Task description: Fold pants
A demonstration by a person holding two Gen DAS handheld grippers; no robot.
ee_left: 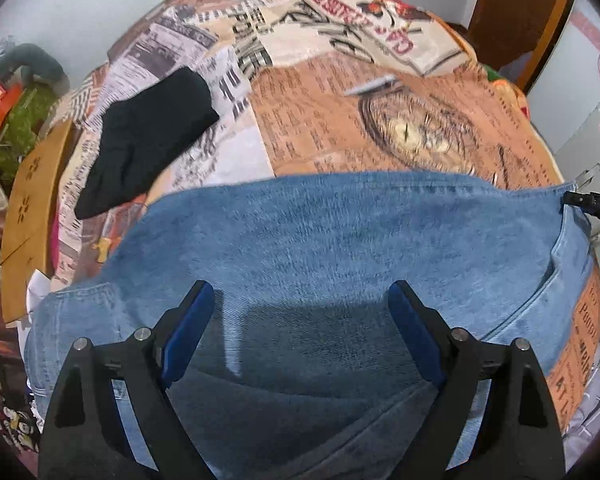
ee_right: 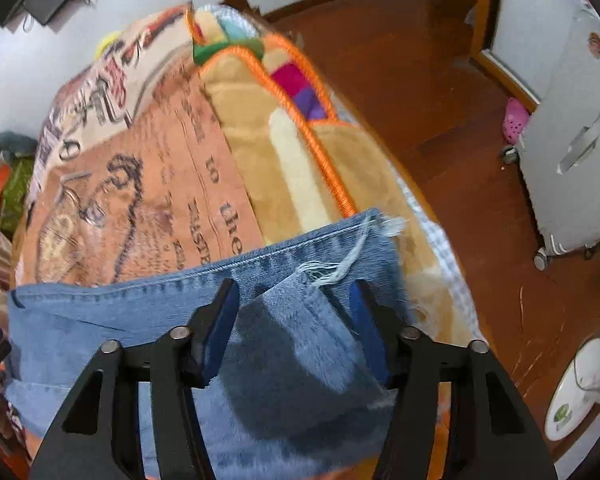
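Jaws of the left gripper (ee_left: 302,308) stand wide apart, nothing between the blue pads, hanging over the mid-stretch of the light blue denim pants (ee_left: 340,248). Jaws of the right gripper (ee_right: 294,304) are partly closed around a raised fold of denim near the frayed hem (ee_right: 332,270); fabric sits between the pads, but I cannot tell whether they already press on it.

Pants lie flat on the printed orange-and-cream newspaper-pattern bedspread (ee_left: 320,120), long axis running 9 to 3 o'clock in both views. Key relation: the hem end is at 12 to 1 o'clock from the right jaws, so the right hand is the nearer one for lifting that end; the left hand sits over the middle, with cloth directly at 12 o'clock.

Left wrist view alone shows a black folded cloth (ee_left: 148,136) at 10 o'clock on the bedspread, and the other gripper's tip at 3 o'clock at the pants' edge. Right wrist view alone shows the frayed hem, the tan plush blanket with orange trim (ee_right: 300,168) and the brown wooden floor (ee_right: 440,100).
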